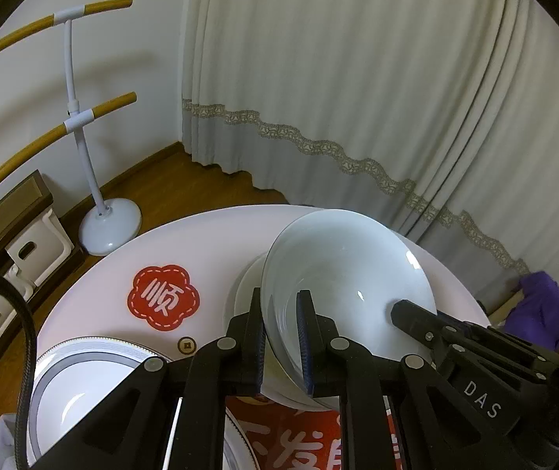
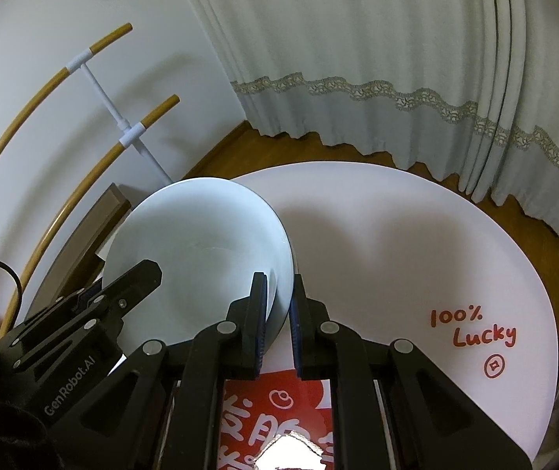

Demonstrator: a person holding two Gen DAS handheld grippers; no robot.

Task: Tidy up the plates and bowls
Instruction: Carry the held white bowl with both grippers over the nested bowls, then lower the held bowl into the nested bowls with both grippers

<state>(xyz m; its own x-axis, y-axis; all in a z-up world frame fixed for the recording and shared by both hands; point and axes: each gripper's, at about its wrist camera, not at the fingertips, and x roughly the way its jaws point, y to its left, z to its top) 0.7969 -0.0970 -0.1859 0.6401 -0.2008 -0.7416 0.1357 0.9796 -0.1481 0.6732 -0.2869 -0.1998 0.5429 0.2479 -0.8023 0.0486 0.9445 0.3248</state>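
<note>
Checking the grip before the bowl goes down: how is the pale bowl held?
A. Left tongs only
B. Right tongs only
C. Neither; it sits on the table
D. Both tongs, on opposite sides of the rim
D: the left tongs and right tongs each clamp the bowl's rim.

Left claw (image 1: 279,337) and right claw (image 2: 277,321) both clamped, angled downward.
</note>
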